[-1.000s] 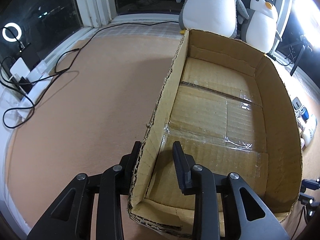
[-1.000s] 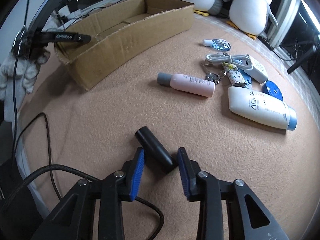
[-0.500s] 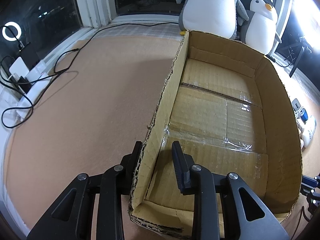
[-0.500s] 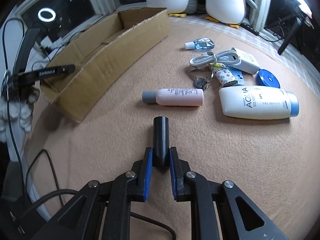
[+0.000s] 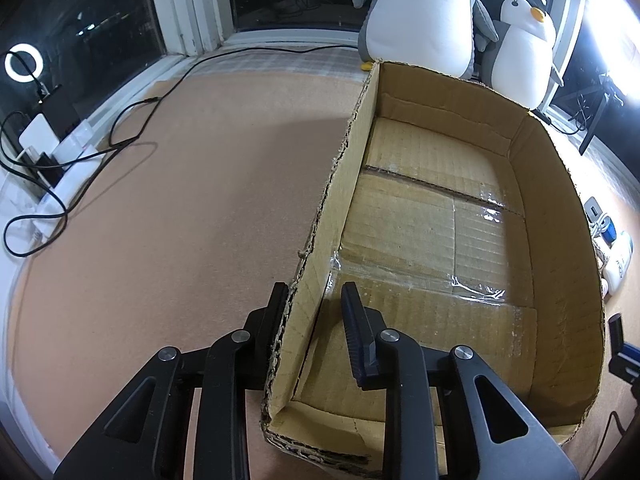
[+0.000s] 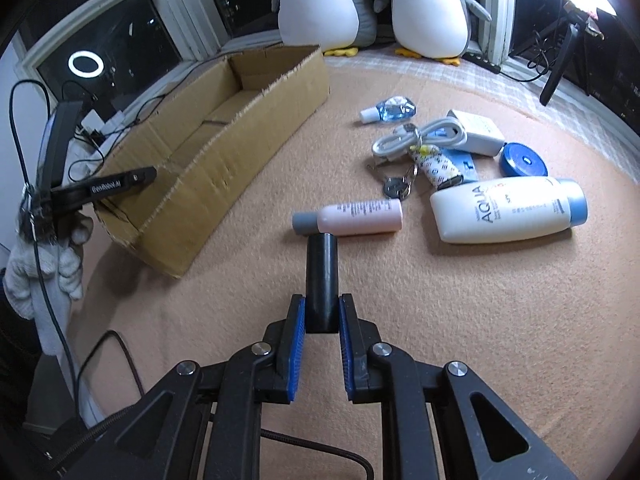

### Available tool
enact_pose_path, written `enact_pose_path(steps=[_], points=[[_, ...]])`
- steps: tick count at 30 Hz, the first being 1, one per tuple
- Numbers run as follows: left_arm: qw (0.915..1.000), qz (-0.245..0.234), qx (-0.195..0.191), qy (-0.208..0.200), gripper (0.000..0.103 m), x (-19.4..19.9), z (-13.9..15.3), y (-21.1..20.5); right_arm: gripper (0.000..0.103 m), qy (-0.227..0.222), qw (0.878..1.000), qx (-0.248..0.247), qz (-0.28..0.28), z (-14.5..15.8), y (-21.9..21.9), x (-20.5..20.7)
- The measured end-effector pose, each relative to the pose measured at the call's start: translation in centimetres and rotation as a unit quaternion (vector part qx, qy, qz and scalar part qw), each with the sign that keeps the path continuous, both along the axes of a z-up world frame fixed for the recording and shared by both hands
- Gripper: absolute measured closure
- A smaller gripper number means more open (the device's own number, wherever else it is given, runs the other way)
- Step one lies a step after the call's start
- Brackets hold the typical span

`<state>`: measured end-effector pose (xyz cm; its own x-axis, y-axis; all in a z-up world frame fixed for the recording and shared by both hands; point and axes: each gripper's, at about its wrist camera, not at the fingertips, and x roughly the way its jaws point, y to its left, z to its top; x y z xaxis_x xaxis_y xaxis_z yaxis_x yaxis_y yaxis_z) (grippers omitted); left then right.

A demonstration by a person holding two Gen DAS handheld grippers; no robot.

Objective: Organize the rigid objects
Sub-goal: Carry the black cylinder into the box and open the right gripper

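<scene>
Counts: one cardboard box point(image 6: 224, 152), two penguin plushies point(image 6: 432, 8), two bottles point(image 6: 352, 218) lying flat, one small blue bottle point(image 6: 390, 110).
Right gripper point(image 6: 322, 316): jaws clamped on the black tube point(image 6: 321, 280), which points away, held above the carpet point(image 6: 460, 320).
Left gripper point(image 5: 316, 316): jaws apart, straddling the box's left wall near its near corner.
Open room: bare carpet left of the box.
Clutter: charger point(image 6: 476, 132), cable, keys and blue disc point(image 6: 522, 160) bunched right of the box.

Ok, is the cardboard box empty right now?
Empty: the cardboard box shows only its bare taped floor, with the left gripper straddling its near wall.
</scene>
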<state>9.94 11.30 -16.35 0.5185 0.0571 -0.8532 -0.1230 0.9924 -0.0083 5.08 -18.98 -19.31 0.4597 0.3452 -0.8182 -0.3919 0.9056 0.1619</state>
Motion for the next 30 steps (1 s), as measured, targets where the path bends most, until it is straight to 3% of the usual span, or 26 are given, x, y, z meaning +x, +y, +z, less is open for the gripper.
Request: enact_pose_path(steps=[12,21,30], points=[[1.0,0.0,-0.001,-0.001,0.078,0.0,0.0,0.0,0.088,-0.048,0.998,0.034,0.033,5.3,4.5,0.9],[1.0,-0.003,-0.002,-0.001,0.078,-0.1,0.0,-0.1,0.088,-0.051,0.996,0.025,0.063,5.4,10.8,2.8],[1.0,-0.005,-0.003,-0.001,0.078,-0.2,-0.1,-0.2,0.088,-0.047,0.996,0.005,0.078,4.3,14.0,3.5]])
